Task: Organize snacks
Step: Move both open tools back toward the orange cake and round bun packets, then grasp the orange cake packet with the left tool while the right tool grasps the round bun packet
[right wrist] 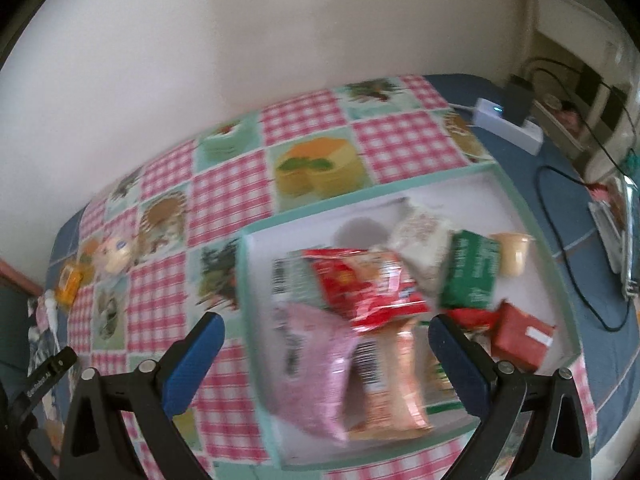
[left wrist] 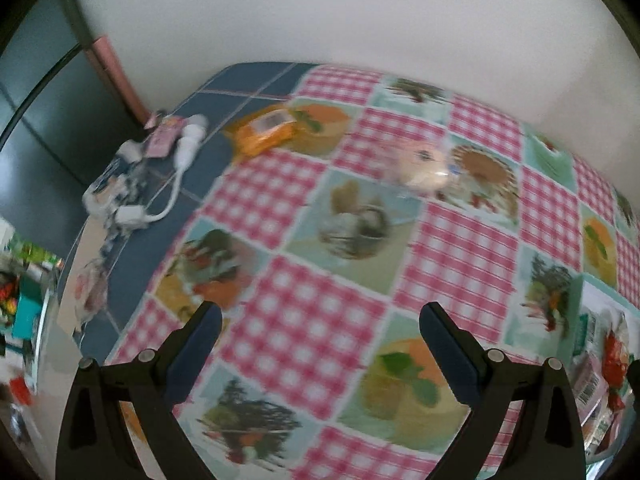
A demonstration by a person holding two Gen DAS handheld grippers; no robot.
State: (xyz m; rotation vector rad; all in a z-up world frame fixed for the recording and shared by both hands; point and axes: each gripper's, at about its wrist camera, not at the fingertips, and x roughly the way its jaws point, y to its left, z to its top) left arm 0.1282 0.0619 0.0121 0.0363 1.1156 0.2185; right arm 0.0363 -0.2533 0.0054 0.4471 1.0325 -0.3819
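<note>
The left claw (left wrist: 320, 344) hangs spread wide with nothing between its dark blue pads, over the tabletop (left wrist: 256, 92) and its pink gingham cloth with printed dessert squares (left wrist: 304, 320). Far ahead on that cloth lie a small orange wrapped snack (left wrist: 266, 130) and, well apart to its right, a pale pink clear-wrapped round snack (left wrist: 424, 166). White plugs and cables (left wrist: 176, 160) sit at the blue tabletop's left edge.

The right claw (right wrist: 326, 344) is likewise spread and holds nothing, poised above the shallow white tray with a mint-green rim (right wrist: 532, 216). Inside the tray lie a pink speckled pouch (right wrist: 312, 364), a red foil packet (right wrist: 360, 288), a copper-coloured wrapper (right wrist: 396, 380), a white crinkled packet (right wrist: 424, 236), a green carton (right wrist: 472, 272), a beige cup (right wrist: 514, 254) and a red box (right wrist: 520, 336). The frames are blurred.
</note>
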